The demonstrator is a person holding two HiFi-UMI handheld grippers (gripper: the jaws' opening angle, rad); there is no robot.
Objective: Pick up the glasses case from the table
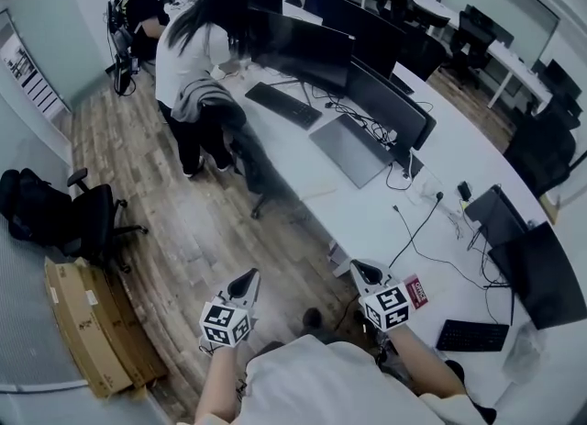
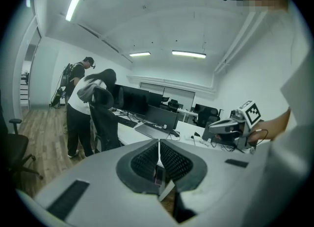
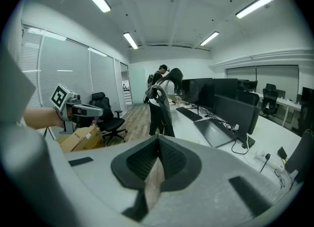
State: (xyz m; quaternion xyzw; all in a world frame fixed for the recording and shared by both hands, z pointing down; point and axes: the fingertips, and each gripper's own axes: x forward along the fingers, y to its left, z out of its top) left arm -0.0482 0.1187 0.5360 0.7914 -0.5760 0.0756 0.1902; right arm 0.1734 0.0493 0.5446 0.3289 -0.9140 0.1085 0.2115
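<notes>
Honestly, I cannot pick out the glasses case in any view, so I can't give its place, its long axis or which way it points. A few small dark items lie among thin black cables on the white worktop at about 3 o'clock in the head view, too small to name. My left claw sits at 6 to 7 o'clock and my right claw at about 5 o'clock, each with pale grey pointed jaws. The left claw is clenched on nothing, its ribbed dark pads meeting at the tips. The right claw is clenched and empty too. The smooth, long worktop runs from 11 o'clock to 4 o'clock and carries flat dark monitors, a slim black keyboard and a grey laptop. On the wood-plank floor a black office chair stands at 9 o'clock, with a brown cardboard box at 8.
</notes>
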